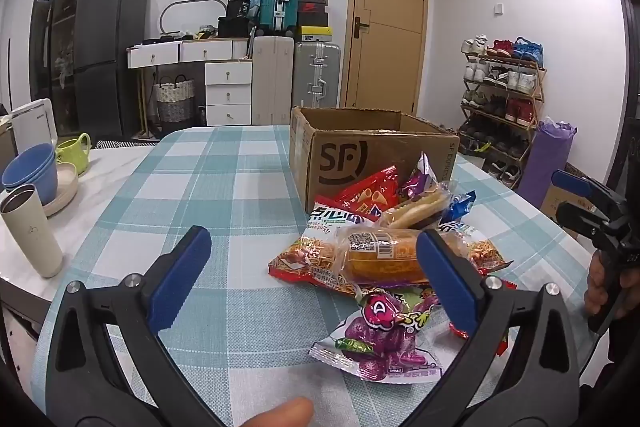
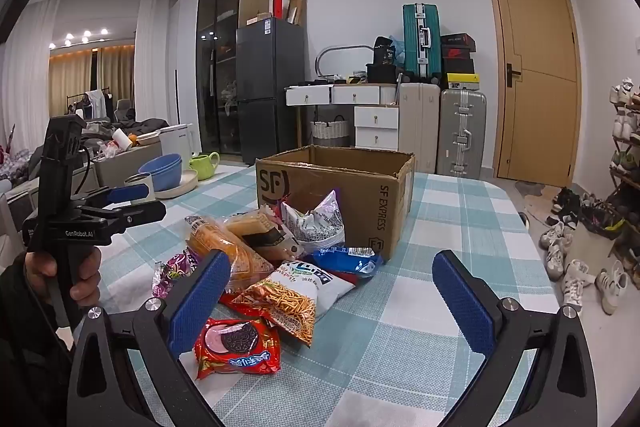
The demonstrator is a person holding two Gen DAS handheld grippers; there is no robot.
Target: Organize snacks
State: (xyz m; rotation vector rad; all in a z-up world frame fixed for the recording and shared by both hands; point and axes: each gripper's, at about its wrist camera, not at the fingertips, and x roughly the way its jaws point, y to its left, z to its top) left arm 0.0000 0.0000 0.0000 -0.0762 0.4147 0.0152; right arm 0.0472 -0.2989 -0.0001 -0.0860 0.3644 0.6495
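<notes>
A heap of bright foil and plastic snack packets (image 1: pixel 384 259) lies on the desk (image 1: pixel 224 195) with its teal-and-white checked cloth, just in front of the open brown cardboard box (image 2: pixel 360 195) printed SF. The left tool (image 1: pixel 314 267) hangs above the heap's near edge, its blue-padded fingers spread wide and gripping nothing. The right tool (image 2: pixel 332 291) hovers likewise spread and empty, its left pad near a red cookie packet (image 2: pixel 236 347).

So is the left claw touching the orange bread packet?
Apart. The right wrist view shows the left claw off to the side of the bread packet, with tablecloth showing between them.
</notes>
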